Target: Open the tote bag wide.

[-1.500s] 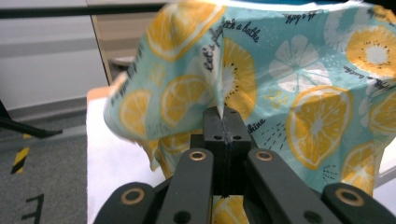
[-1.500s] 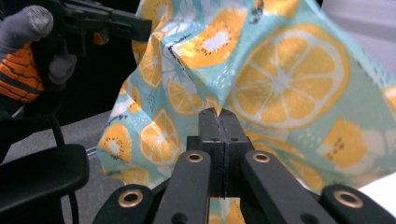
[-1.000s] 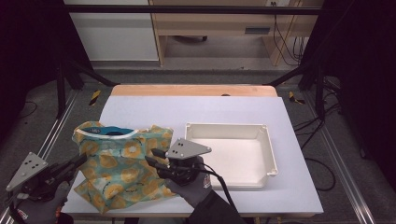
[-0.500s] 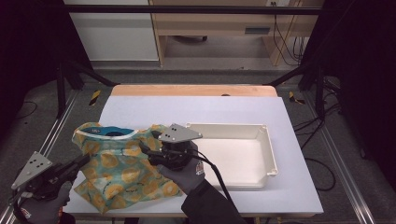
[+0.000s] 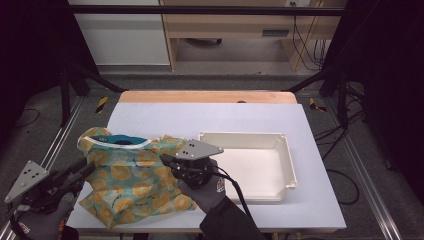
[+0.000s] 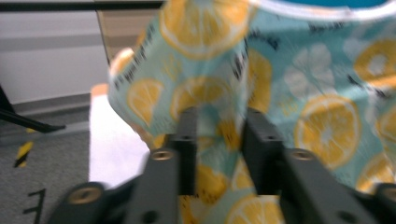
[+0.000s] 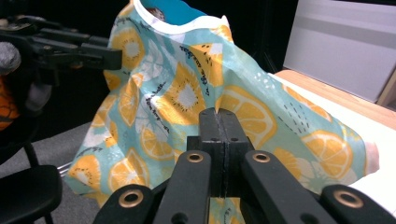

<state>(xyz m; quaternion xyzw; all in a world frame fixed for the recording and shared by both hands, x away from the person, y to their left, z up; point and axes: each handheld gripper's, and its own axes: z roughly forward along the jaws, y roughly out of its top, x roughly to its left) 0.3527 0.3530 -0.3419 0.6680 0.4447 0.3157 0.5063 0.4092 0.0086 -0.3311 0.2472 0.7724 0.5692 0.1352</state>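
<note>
Change since earlier frame: right gripper (image 5: 167, 161) has shifted slightly along the cloth's right edge; its jaws have just been closing. Left gripper (image 5: 86, 169) jaws have just been opening, cloth between them.
Right gripper: jaws pressed together in the right gripper view (image 7: 218, 122), pinching a fold of the cloth (image 7: 187, 98) at their tips.
Left gripper: jaws stand partly apart in the left gripper view (image 6: 219, 126); cloth (image 6: 299, 93) hangs between and ahead of them; whether the pads press on it cannot be told.
Cloth: orange-slice print on pale blue (image 5: 132, 175), bunched between the two grippers, near table (image 5: 210, 117) edge.
Tray: white, empty (image 5: 287, 160), just beyond the right gripper's far side.
</note>
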